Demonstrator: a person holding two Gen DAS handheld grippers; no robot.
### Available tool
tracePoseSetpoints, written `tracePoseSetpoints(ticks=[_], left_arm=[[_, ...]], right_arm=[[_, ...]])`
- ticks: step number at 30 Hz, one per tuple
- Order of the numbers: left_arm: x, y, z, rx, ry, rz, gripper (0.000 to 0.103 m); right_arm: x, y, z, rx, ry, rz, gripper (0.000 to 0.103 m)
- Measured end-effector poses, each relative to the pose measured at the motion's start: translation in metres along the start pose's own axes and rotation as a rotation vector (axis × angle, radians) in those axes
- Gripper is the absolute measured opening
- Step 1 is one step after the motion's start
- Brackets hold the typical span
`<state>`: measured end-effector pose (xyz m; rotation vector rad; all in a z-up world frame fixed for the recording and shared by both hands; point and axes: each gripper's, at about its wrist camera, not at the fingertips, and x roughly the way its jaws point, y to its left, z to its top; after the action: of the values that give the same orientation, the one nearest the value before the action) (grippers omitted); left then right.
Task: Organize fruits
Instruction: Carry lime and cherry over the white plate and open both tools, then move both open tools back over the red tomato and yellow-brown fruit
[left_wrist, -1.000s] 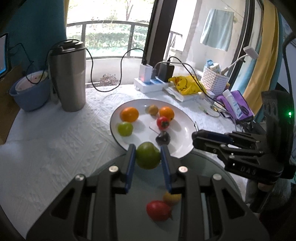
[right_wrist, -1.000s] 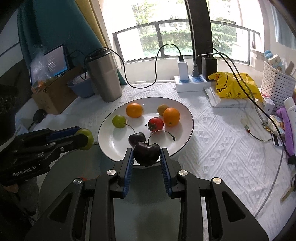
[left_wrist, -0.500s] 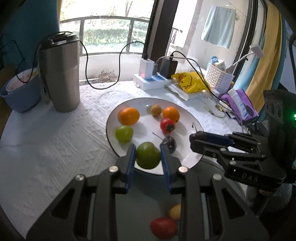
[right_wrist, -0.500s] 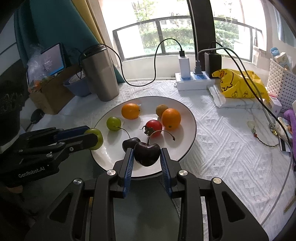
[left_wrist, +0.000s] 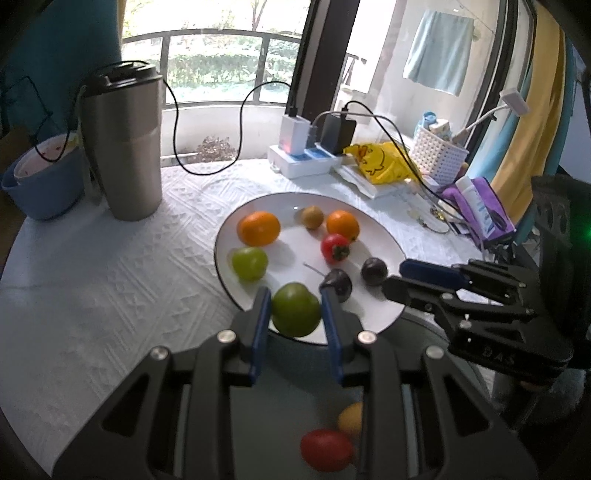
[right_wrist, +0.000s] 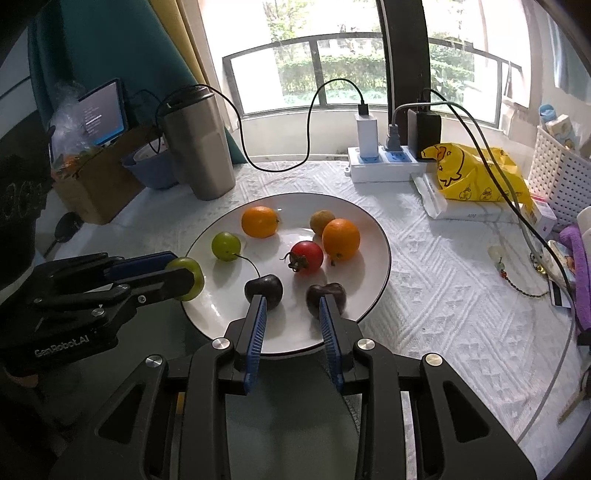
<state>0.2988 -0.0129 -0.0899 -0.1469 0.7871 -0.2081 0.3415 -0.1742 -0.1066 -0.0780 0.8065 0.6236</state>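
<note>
Nearest us in the left wrist view, a red fruit (left_wrist: 325, 448) and a yellow fruit (left_wrist: 351, 424) lie touching on the dark glass beneath the tongs, off the plate.

The left gripper (left_wrist: 295, 299) is clamped on a green fruit (left_wrist: 295, 310), one blue pad pressing each side. The fruit sits over the near rim of the plate (right_wrist: 229, 325).

The right gripper (right_wrist: 293, 301) is drawn in narrow over the same near rim. We find nothing between its pads, only bare plate. One cherry (right_wrist: 271, 286) lies on the plate at its left fingertip and a second cherry (right_wrist: 334, 291) at its right fingertip. We cannot tell whether either touches a finger.

Further in on the plate we note a tomato (right_wrist: 306, 254) and a grape (right_wrist: 225, 246). Behind them are two oranges (right_wrist: 259, 221) (right_wrist: 341, 238) and a small tan fruit (right_wrist: 321, 219) just beside the right-hand orange.

The plate rests on a white cloth (right_wrist: 443, 277). Beyond it stand a steel tumbler (right_wrist: 199, 147) to the left and a power strip (right_wrist: 384, 164) to the right, with a yellow bag (right_wrist: 476, 173) beside the strip.
</note>
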Motion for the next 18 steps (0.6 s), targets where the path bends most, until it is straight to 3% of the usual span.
tracePoseSetpoints(ticks=[4, 8, 18], left_arm=[[-0.008, -0.001, -0.001, 0.001, -0.015, -0.001, 0.033], [-0.015, -0.001, -0.002, -0.007, -0.032, -0.018, 0.046], [-0.038, -0.001, -0.008, -0.006, -0.064, -0.017, 0.046]], right_arm=[[-0.006, 0.005, -0.001, -0.006, -0.006, -0.003, 0.032], [-0.015, 0.011, -0.003, -0.014, -0.013, -0.008, 0.032], [-0.03, 0.025, -0.007, -0.025, -0.024, -0.017, 0.032]])
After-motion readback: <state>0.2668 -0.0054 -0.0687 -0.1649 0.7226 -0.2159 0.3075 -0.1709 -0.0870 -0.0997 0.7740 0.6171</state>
